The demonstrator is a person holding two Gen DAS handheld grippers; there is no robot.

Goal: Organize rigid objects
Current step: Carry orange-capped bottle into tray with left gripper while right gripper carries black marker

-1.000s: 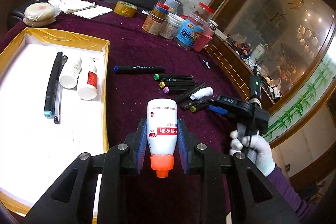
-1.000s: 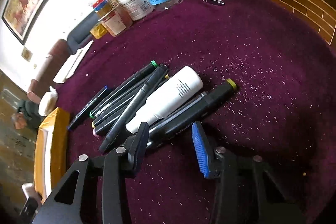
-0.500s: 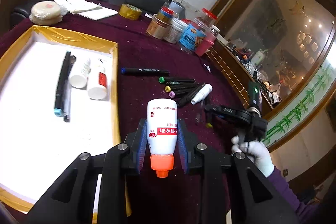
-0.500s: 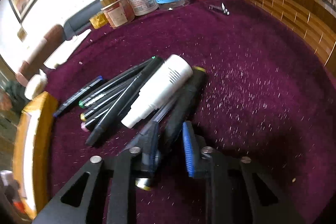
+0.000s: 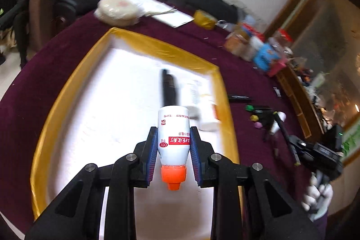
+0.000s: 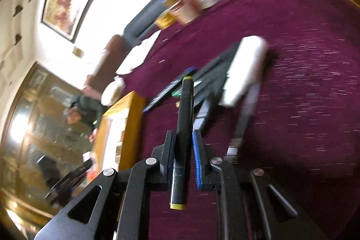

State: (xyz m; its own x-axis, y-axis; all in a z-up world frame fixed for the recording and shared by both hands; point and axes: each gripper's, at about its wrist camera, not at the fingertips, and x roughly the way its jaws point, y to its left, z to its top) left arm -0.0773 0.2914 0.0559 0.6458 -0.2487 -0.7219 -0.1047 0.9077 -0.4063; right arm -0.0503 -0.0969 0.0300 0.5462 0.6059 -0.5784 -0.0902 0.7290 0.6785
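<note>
The left tool [image 5: 173,157] is clamping a white bottle [image 5: 173,134], orange cap toward the camera, above the gold-rimmed tray [image 5: 157,48], beside the items already lying by the tray's right wall. The right tool [image 6: 183,156], jaws just closing, is pinching a black marker [image 6: 183,127] above the worktop [image 6: 303,105], near the pile of pens. Best bet: lowering the bottle flat, parallel to its neighbours, before letting go.
</note>
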